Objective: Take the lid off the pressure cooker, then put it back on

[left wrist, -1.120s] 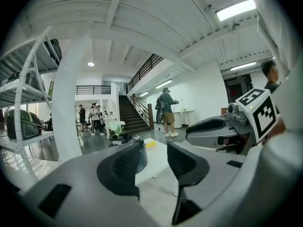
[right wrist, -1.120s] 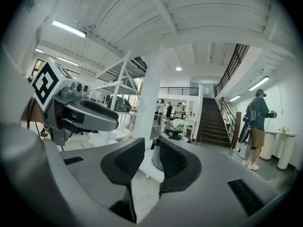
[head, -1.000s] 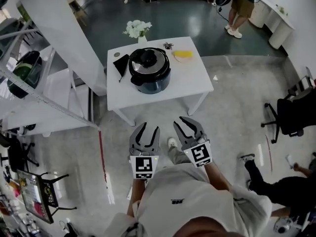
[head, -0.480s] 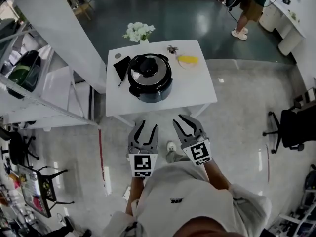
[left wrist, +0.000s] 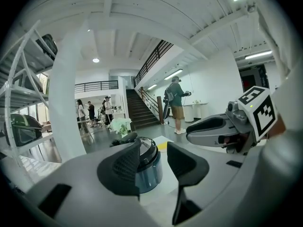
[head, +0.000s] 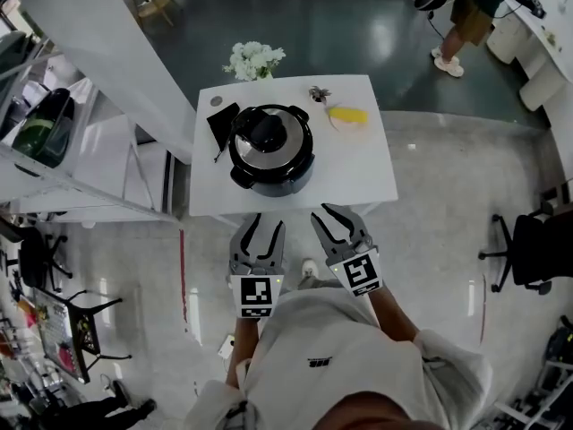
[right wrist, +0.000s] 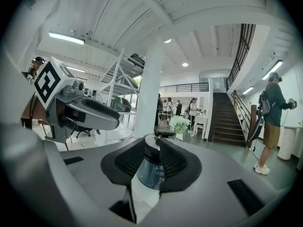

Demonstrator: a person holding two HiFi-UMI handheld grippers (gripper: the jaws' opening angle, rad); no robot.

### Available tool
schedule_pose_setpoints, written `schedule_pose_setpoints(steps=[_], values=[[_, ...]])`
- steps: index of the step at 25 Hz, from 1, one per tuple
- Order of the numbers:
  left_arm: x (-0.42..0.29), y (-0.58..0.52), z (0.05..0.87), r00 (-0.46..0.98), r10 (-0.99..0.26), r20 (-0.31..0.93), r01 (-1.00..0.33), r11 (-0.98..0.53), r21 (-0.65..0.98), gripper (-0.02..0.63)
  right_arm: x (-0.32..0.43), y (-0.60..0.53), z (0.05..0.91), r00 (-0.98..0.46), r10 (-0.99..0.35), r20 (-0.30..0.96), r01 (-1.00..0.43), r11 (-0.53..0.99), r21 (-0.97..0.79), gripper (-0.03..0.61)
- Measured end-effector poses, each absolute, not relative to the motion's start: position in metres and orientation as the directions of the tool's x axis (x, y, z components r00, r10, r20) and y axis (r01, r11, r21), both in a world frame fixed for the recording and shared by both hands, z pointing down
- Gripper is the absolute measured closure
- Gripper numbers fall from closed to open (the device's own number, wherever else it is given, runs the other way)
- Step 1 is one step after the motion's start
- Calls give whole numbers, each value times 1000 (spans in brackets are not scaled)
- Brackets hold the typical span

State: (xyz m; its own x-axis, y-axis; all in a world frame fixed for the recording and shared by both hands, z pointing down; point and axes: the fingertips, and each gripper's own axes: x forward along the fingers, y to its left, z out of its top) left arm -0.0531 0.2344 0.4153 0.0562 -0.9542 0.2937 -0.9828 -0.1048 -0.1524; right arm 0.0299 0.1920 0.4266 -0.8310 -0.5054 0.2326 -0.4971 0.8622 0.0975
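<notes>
The pressure cooker [head: 270, 150], dark blue with a steel lid and black lid handle [head: 266, 131], stands on a white table [head: 358, 173]. Its lid is on. Both grippers hover side by side just short of the table's front edge, apart from the cooker. My left gripper [head: 262, 225] has its jaws drawn in to a narrow slit with nothing between them. My right gripper [head: 340, 218] looks the same, empty. The cooker [left wrist: 149, 167] shows through the slit in the left gripper view, and the cooker [right wrist: 150, 171] likewise in the right gripper view.
White flowers [head: 255, 59], a yellow object [head: 347, 115] and a black flat item [head: 221, 119] share the table. A white rack [head: 81, 150] stands left of it. A person [head: 470, 16] stands far back right; an office chair [head: 537, 249] is at right.
The table and cooker have drawn closer to both grippers, which stay side by side. The jaws look unchanged.
</notes>
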Motion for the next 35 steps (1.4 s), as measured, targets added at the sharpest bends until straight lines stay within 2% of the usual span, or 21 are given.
schedule_pose_setpoints(steps=[22, 35], values=[[-86, 157, 414, 43, -957, 287, -982, -93, -162, 420, -2, 112, 431, -834, -503, 226, -493, 864, 102, 479], [-128, 88, 420, 96, -933, 348, -976, -157, -150, 420, -47, 51, 432, -810, -523, 265, -514, 851, 108, 479]])
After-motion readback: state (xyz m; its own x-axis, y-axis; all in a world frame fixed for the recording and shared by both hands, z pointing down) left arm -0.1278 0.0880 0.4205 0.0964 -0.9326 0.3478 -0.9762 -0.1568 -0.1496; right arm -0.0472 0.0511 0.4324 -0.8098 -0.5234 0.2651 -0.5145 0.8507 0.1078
